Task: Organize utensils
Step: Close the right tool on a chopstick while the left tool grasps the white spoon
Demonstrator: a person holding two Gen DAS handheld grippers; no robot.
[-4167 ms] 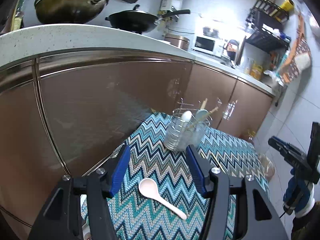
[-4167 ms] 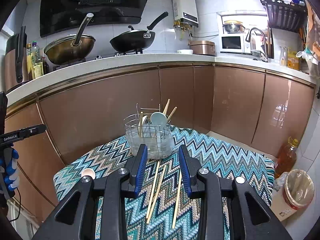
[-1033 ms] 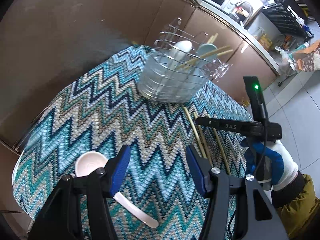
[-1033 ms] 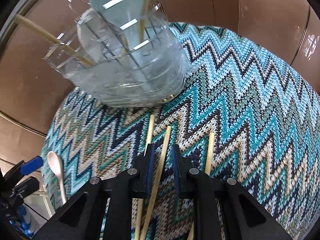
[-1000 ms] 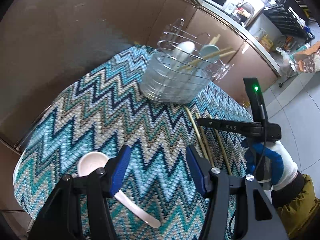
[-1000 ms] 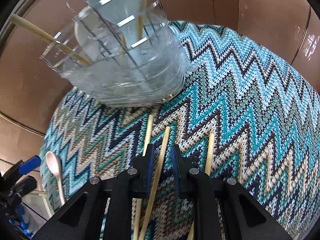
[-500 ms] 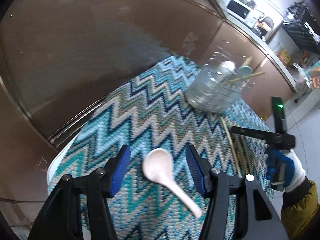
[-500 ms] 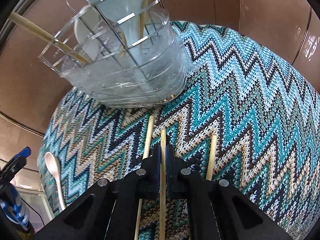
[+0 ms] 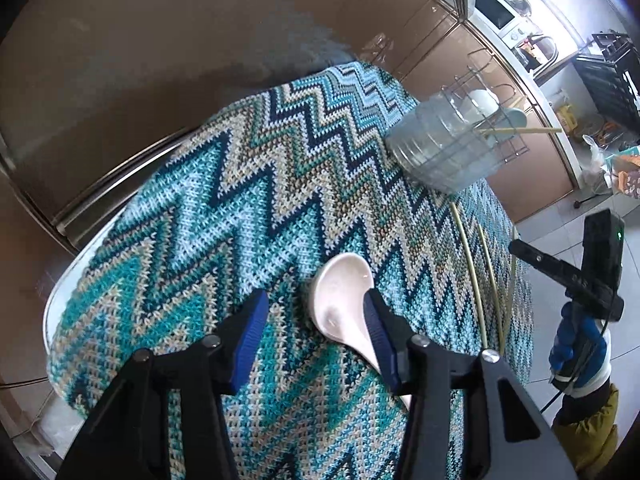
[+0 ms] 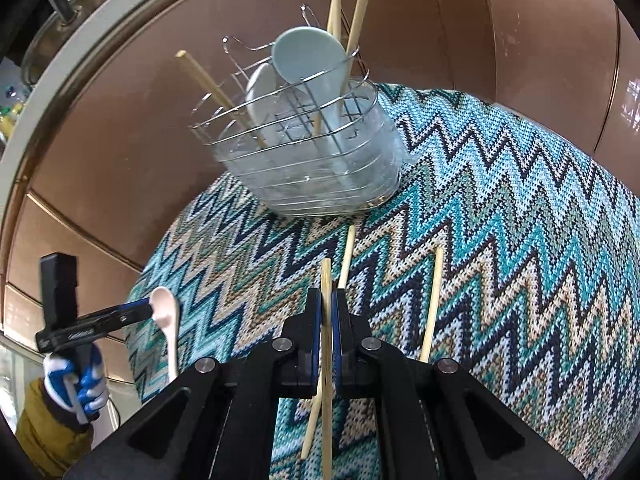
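Right wrist: right gripper (image 10: pixel 326 312) clamps chopstick (image 10: pixel 326 280) | left gripper (image 9: pixel 316 320) closing around spoon (image 9: pixel 340 300)

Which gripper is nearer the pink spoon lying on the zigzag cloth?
Left. The left gripper straddles the pink spoon; the right gripper, farther along the cloth, is shut on a chopstick.

Two close, downward wrist views, shared cloth (image 9: pixel 248 200).
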